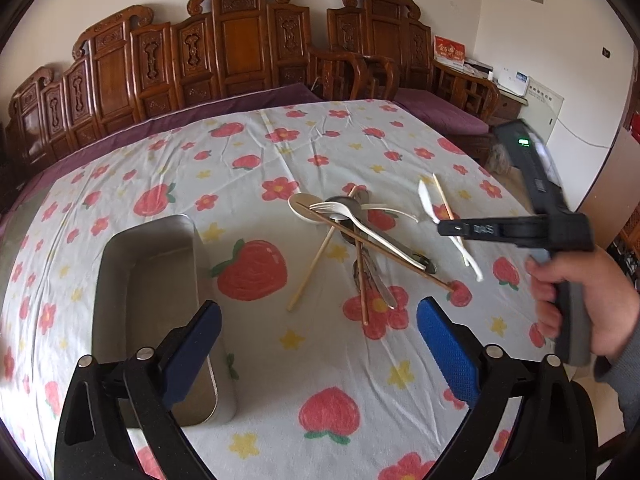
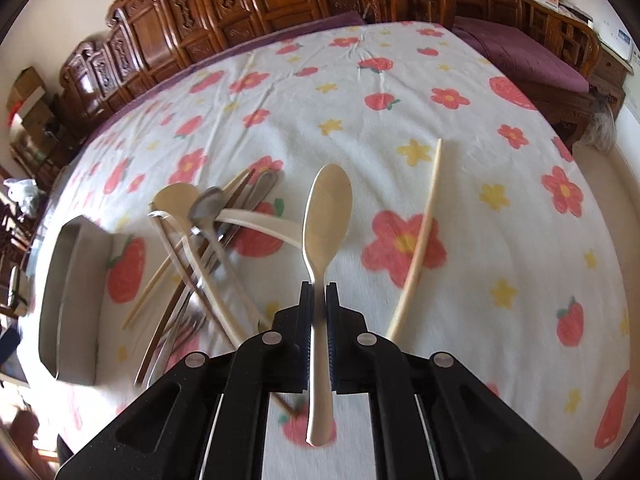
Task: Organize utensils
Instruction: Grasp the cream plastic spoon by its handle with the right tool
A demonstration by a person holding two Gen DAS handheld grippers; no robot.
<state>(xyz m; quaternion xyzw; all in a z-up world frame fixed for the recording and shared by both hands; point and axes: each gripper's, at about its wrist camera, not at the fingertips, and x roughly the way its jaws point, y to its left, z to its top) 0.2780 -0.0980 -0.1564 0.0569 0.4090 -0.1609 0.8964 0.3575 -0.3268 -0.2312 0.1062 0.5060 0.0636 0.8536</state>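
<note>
Spoon [image 2: 326,216] is pinched by its handle in the right hand-held gripper [image 2: 319,292], jaws nearly shut on it, bowl pointing forward and away along the fingers, tail end sticking back under the gripper body. So the spoon's long axis runs in line with the gripper, and it looks lifted clear of the tabletop [image 2: 400,80]. What the next move turns on, as I read it: the metal tray [image 2: 76,304] sits to the left of the right hand-held gripper, past the utensil pile [image 2: 208,240], with its long side running roughly the same way as the spoon. A sideways carry to the left with little or no wrist turn should line it up. The carry has to clear the pile, since chopsticks and a fork stick up off it. One loose chopstick [image 2: 420,240] lies just right of the gripper, apart from the pile. Left hand-held gripper [image 1: 318,344] is wide open, holding nothing, pointed steeply down, with its left finger [image 1: 192,352] over the near end of the tray [image 1: 148,280], so it is the nearer one to the tray. In the left view, the person's right hand [image 1: 584,312] holds its tool at the right edge, angled down toward the tabletop.
</note>
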